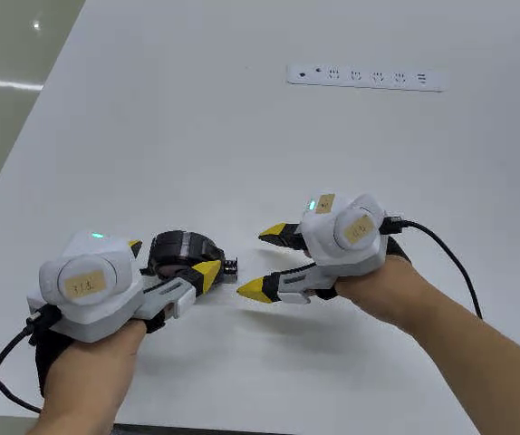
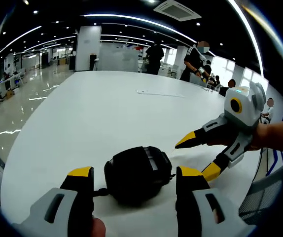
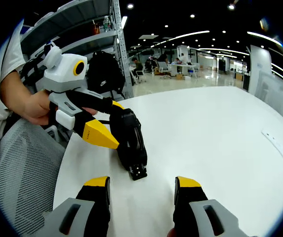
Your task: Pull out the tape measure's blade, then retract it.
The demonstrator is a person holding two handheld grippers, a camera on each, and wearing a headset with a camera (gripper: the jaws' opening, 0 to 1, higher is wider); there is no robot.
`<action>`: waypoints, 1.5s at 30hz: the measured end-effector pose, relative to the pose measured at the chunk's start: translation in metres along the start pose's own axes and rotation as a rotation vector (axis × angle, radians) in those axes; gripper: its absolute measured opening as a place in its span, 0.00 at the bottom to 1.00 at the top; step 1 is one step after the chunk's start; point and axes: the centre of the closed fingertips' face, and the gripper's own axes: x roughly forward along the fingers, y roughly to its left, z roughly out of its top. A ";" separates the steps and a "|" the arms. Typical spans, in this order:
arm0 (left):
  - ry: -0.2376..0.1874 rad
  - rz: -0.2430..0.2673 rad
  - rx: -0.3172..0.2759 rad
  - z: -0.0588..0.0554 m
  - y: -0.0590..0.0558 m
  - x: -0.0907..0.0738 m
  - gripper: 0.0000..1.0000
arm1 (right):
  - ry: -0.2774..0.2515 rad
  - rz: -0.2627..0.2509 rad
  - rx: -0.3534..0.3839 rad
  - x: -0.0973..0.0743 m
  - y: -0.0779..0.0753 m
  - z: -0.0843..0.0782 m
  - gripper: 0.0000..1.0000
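Note:
A black tape measure (image 1: 180,252) lies on the white table (image 1: 242,136), its metal blade tip (image 1: 230,266) pointing right. My left gripper (image 1: 171,258) is open with its jaws on either side of the case; in the left gripper view the tape measure (image 2: 137,173) sits between the jaws of the left gripper (image 2: 135,172) with thin gaps on both sides. My right gripper (image 1: 264,263) is open and empty, just right of the blade tip. In the right gripper view the blade tip (image 3: 138,171) lies a little ahead of the right gripper (image 3: 142,181).
A white power strip (image 1: 365,77) lies flat at the far side of the table. A grey mesh chair (image 3: 18,163) stands at the table's near edge. People stand beyond the far end of the table (image 2: 107,108). Cables trail back from both grippers.

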 end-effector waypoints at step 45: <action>0.030 -0.189 0.220 -0.004 0.008 -0.050 0.75 | -0.009 -0.188 0.090 -0.104 0.001 -0.048 0.69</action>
